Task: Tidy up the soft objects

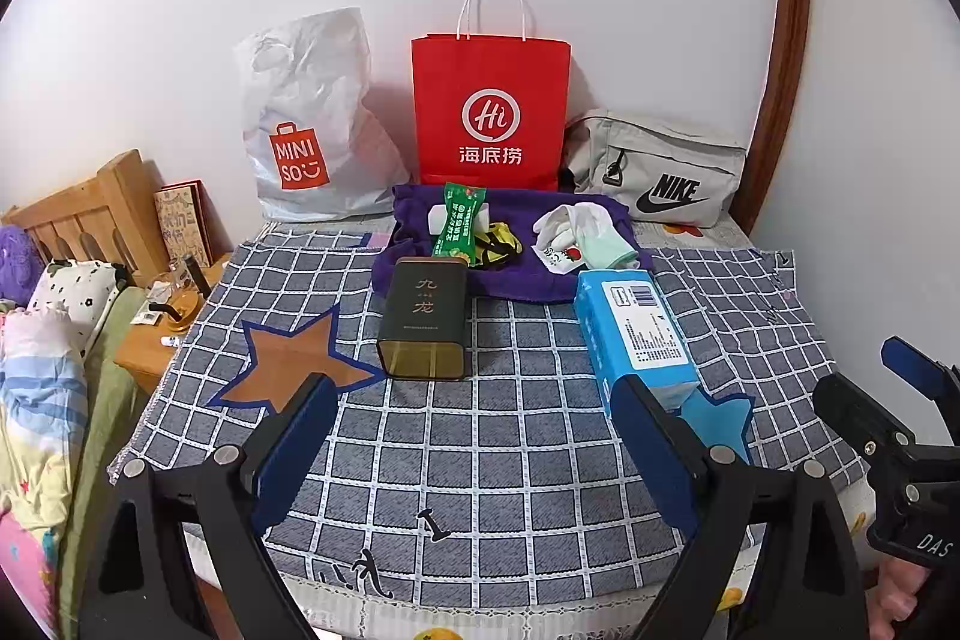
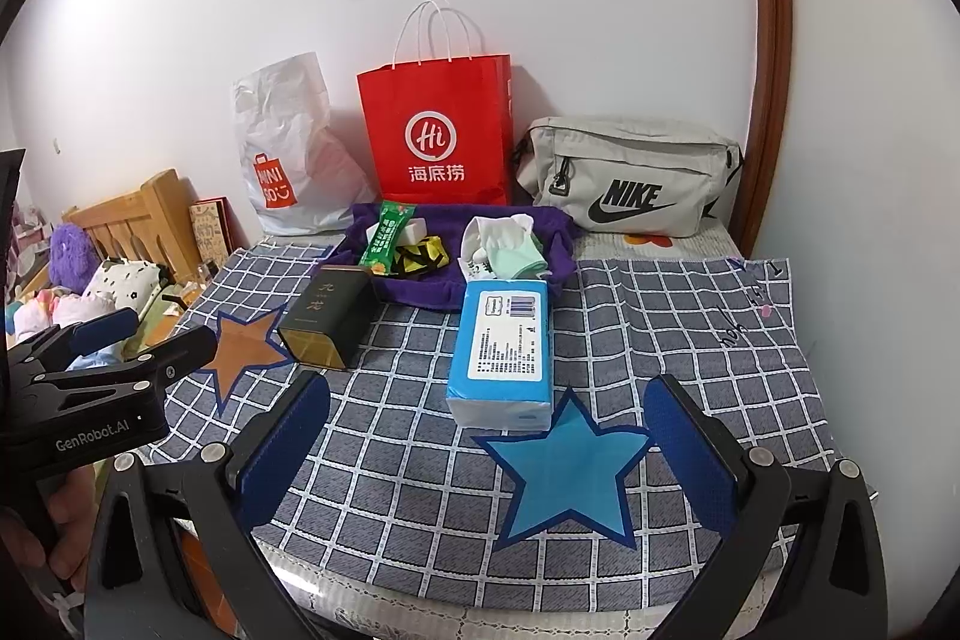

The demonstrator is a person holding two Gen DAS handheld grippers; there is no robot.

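A purple cloth [image 1: 510, 280] lies at the back of the checked table cover, carrying a green snack packet [image 1: 459, 220], a yellow-black item [image 1: 498, 244] and white and mint socks [image 1: 576, 226]. A black tin [image 1: 426, 322] and a blue tissue pack [image 1: 636, 334] lie in front of it. My left gripper [image 1: 474, 388] is open above the cover, short of the tin, with nothing between its fingers. My right gripper [image 2: 486, 388] is open too, just short of the tissue pack [image 2: 501, 346] and over a blue star patch [image 2: 570, 466].
Against the wall stand a white plastic bag [image 1: 306, 118], a red paper bag [image 1: 489, 112] and a grey pouch [image 1: 660, 172]. An orange star patch [image 1: 294, 358] sits left of the tin. A wooden nightstand [image 1: 144, 352] and bedding are on the left.
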